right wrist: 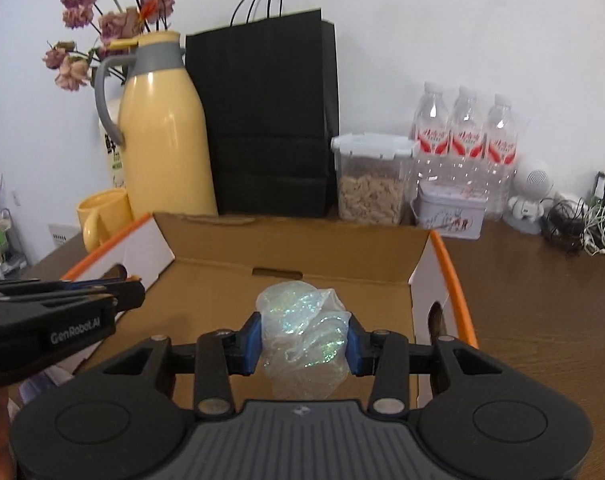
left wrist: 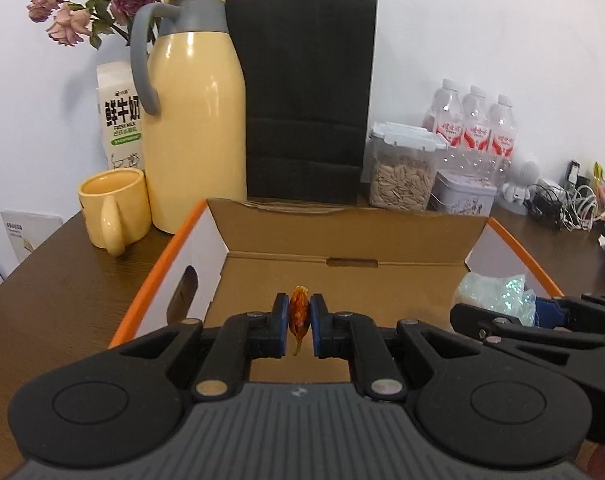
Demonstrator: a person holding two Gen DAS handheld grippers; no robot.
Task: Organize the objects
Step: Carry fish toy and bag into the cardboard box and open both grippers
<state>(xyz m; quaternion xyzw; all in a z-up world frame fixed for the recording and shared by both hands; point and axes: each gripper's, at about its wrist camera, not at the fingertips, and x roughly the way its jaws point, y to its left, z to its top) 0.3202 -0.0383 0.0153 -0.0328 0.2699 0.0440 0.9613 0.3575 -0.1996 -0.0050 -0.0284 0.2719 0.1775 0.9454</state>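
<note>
An open cardboard box (left wrist: pixel 342 240) with orange-edged white sides lies on the brown table, seen in both views (right wrist: pixel 294 248). My left gripper (left wrist: pixel 299 320) is shut on a small orange dried flower petal (left wrist: pixel 298 312), held over the box's near part. My right gripper (right wrist: pixel 302 340) is shut on a crumpled iridescent plastic wad (right wrist: pixel 304 320), also above the box's brown floor. In the left wrist view the right gripper (left wrist: pixel 542 312) and its wad (left wrist: pixel 494 292) show at the right. The left gripper's black body (right wrist: pixel 62 312) enters the right wrist view from the left.
Behind the box stand a yellow jug (left wrist: pixel 194 120), a yellow mug (left wrist: pixel 112 208), a milk carton (left wrist: pixel 120 120), dried roses (left wrist: pixel 74 16), a black paper bag (left wrist: pixel 306 100), a seed container (left wrist: pixel 402 168), a tin (left wrist: pixel 462 196), three water bottles (left wrist: pixel 474 128) and tangled cables (left wrist: pixel 562 204).
</note>
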